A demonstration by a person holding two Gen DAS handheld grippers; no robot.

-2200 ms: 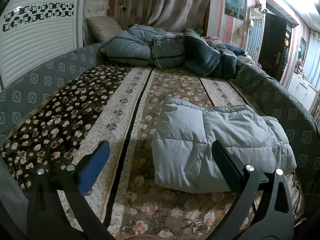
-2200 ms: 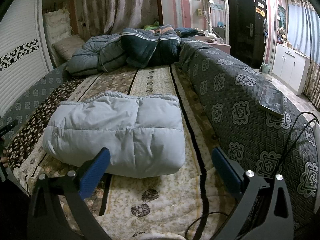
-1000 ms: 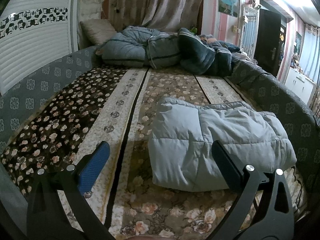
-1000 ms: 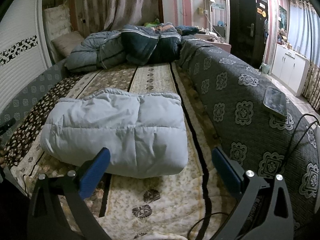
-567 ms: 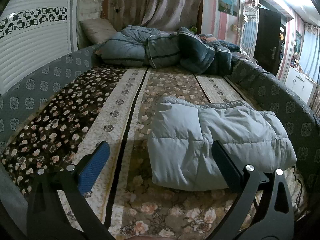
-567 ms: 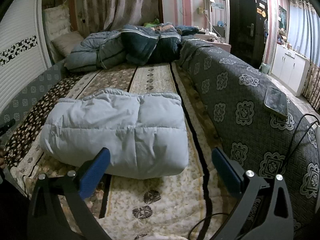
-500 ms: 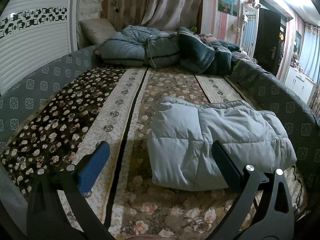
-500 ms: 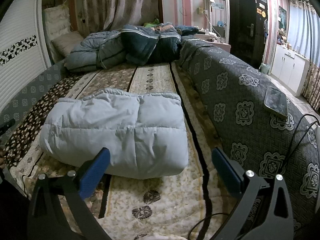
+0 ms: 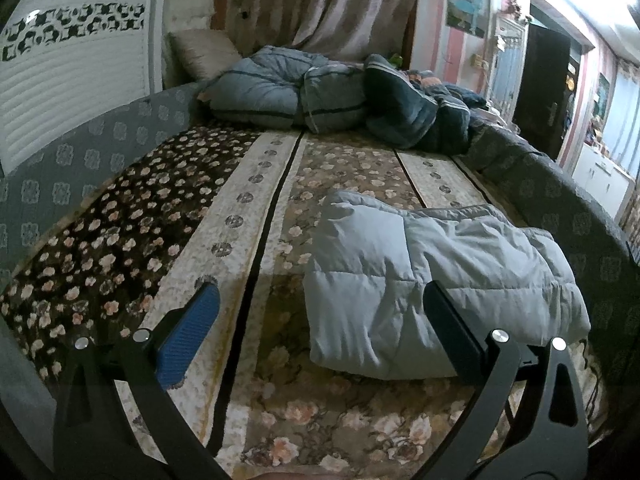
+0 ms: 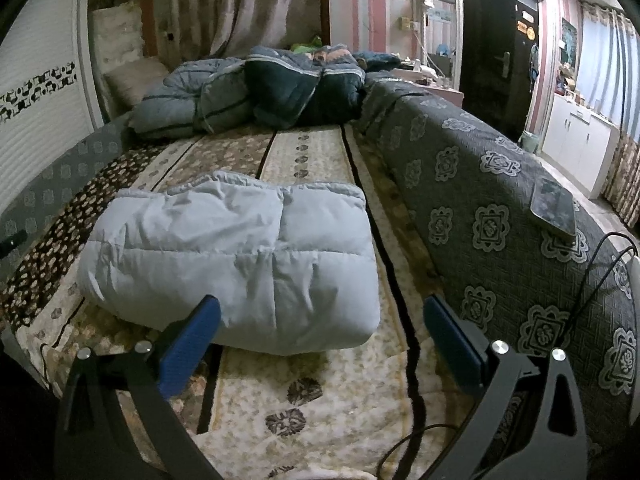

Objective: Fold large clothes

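A pale blue padded jacket (image 9: 432,280) lies folded into a thick rectangular bundle on the floral bed cover (image 9: 248,216). It also shows in the right wrist view (image 10: 240,256). My left gripper (image 9: 320,312) is open and empty, held just short of the bundle's near left corner. My right gripper (image 10: 320,320) is open and empty, held just before the bundle's near right edge. Neither gripper touches the jacket.
A pile of dark and grey-blue quilts (image 9: 340,96) and a pillow (image 9: 204,52) lie at the head of the bed. A grey patterned bed side (image 10: 500,216) runs along the right, with a phone (image 10: 554,206) and a black cable (image 10: 600,264) on it.
Both grippers stay open and empty with only slight drift. The jacket bundle has not moved.
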